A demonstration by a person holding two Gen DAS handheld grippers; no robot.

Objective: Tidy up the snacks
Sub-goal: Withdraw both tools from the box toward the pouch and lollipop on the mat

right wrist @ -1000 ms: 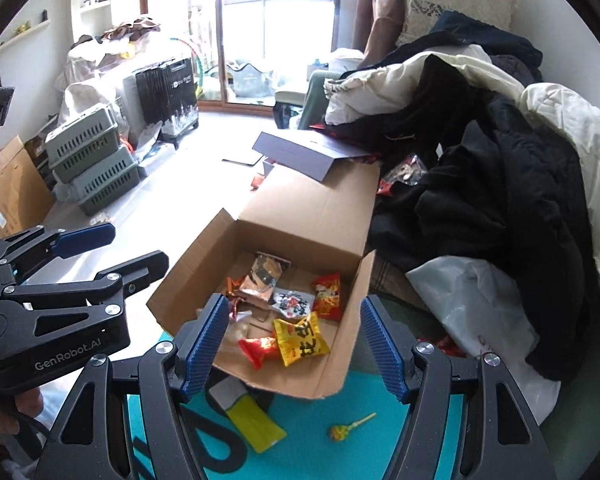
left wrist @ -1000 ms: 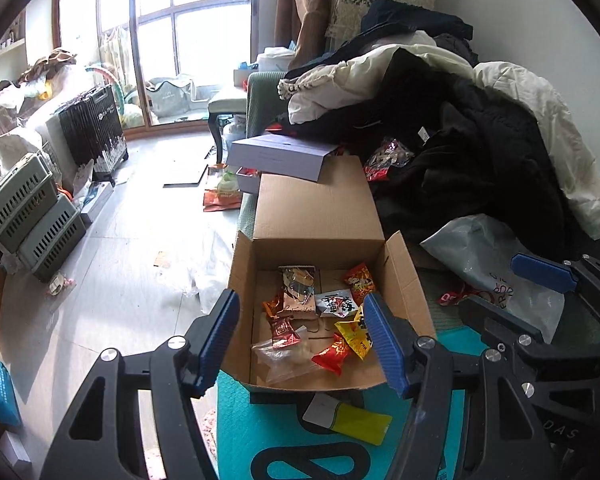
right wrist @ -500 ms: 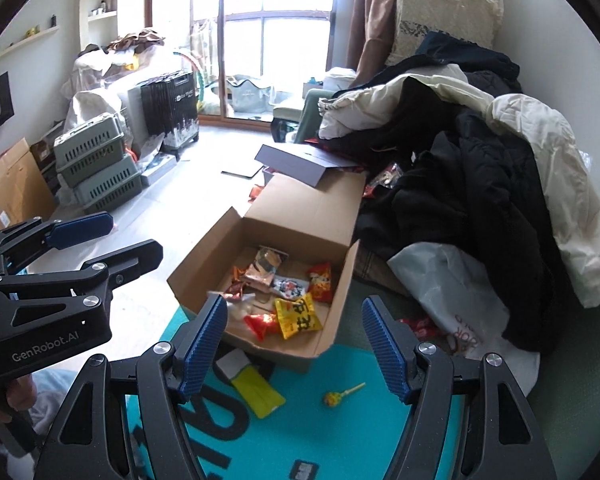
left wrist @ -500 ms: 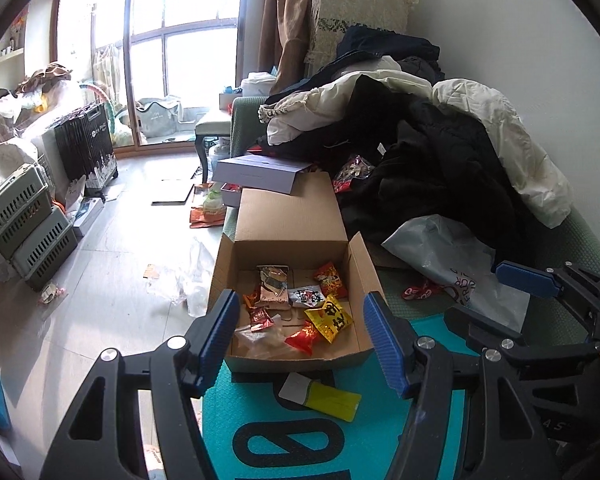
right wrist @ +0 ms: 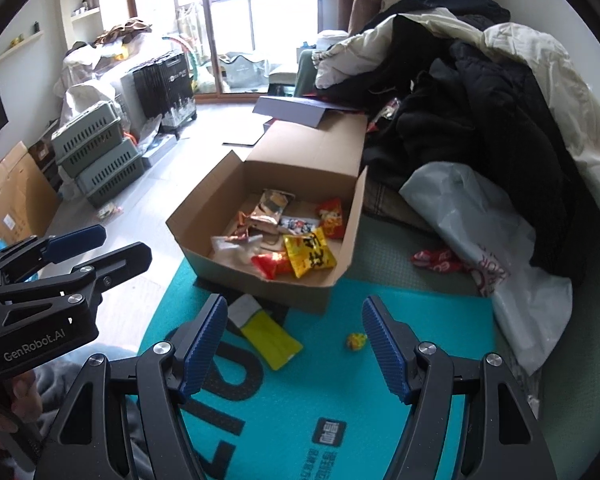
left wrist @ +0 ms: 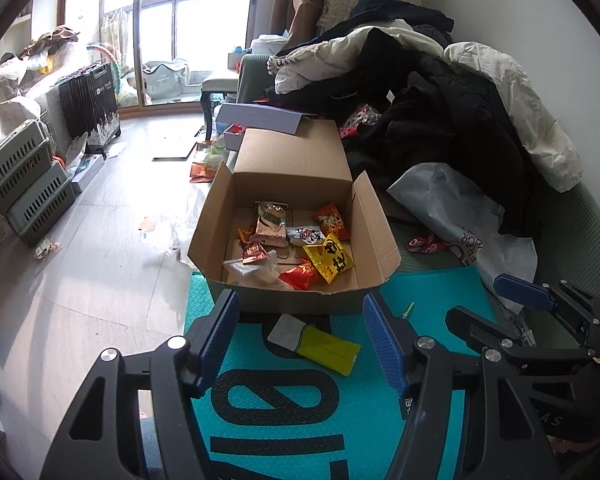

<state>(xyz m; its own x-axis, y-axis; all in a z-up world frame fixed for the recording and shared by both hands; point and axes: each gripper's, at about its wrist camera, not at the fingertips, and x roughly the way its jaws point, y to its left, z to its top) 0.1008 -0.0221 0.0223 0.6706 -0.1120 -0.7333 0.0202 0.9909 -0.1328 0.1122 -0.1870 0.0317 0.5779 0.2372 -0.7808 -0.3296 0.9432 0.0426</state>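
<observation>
An open cardboard box (left wrist: 296,184) (right wrist: 308,152) holds several snack packets, among them a yellow one (left wrist: 329,258) (right wrist: 310,253) and a red one (left wrist: 300,278). A yellow and white packet (left wrist: 314,343) (right wrist: 266,330) and a yellow lollipop (right wrist: 356,340) lie on the teal mat (left wrist: 428,312) (right wrist: 340,392) in front of the box. My left gripper (left wrist: 300,340) is open and empty above the packet. My right gripper (right wrist: 294,342) is open and empty over the mat; it also shows in the left wrist view (left wrist: 496,300).
A heap of black and white clothes (left wrist: 440,92) and a white plastic bag (left wrist: 460,216) lie right of the box. A red wrapper (right wrist: 436,261) lies by the bag. Grey crates (left wrist: 24,184) stand on the floor at left.
Both grippers have drawn back from the box and risen, so the box looks smaller and more of the teal mat, the yellow packet and the lollipop show. Both stay open.
</observation>
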